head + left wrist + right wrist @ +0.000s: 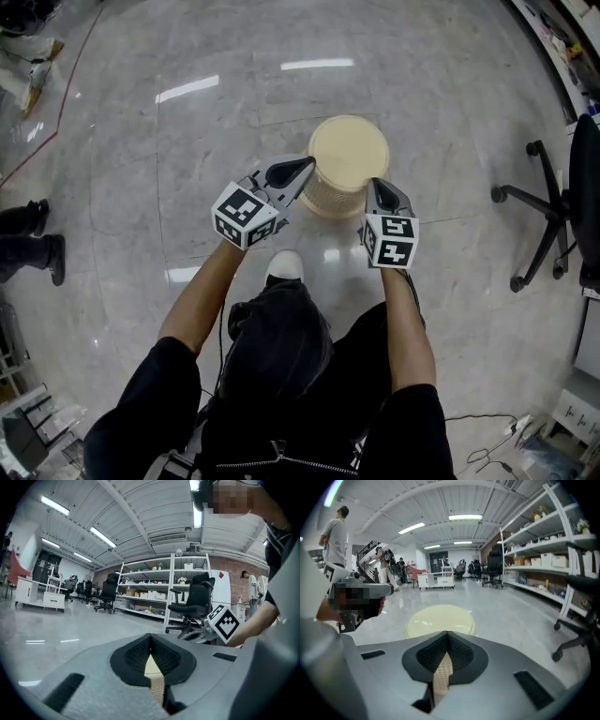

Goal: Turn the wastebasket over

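Note:
The cream wastebasket (pixel 345 161) hangs in front of me with its solid round base facing up and its mesh wall below. My left gripper (pixel 307 169) is shut on the mesh edge at the basket's left side. My right gripper (pixel 376 190) is shut on the edge at its right side. In the left gripper view a cream mesh strip (pixel 154 674) is pinched between the dark pads of the left gripper (pixel 151 654). In the right gripper view a similar mesh strip (pixel 442 673) sits in the right gripper (pixel 446 652), with the basket's round base (pixel 439 619) beyond.
A black office chair (pixel 555 214) stands at the right, and a bystander's dark shoes (pixel 33 242) at the left edge. My white shoe (pixel 284 265) is on the glossy grey floor below the basket. Cables (pixel 487 441) lie at the lower right. Shelves (pixel 187 590) and people stand farther off.

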